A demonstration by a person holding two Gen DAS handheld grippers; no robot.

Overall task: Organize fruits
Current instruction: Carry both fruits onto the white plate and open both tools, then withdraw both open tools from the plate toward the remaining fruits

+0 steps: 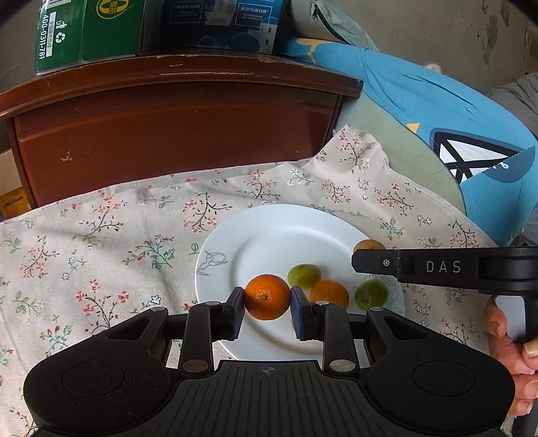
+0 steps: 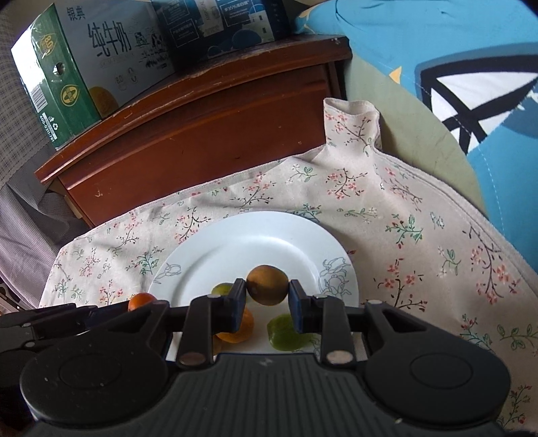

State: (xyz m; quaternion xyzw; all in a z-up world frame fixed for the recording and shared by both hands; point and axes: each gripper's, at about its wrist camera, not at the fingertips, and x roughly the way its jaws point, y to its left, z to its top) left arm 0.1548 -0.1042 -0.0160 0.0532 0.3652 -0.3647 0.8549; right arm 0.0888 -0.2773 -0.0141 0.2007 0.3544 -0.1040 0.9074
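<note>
A white plate lies on the floral cloth and also shows in the right wrist view. My left gripper is shut on an orange mandarin above the plate's near part. My right gripper is shut on a brownish-green fruit over the plate. It also shows from the side in the left wrist view, with that fruit peeking above it. On the plate lie another orange mandarin and two green fruits.
A dark wooden cabinet stands beyond the cloth, with a green milk carton box and a blue box on top. A blue cushion lies at the right. The floral cloth covers the surface around the plate.
</note>
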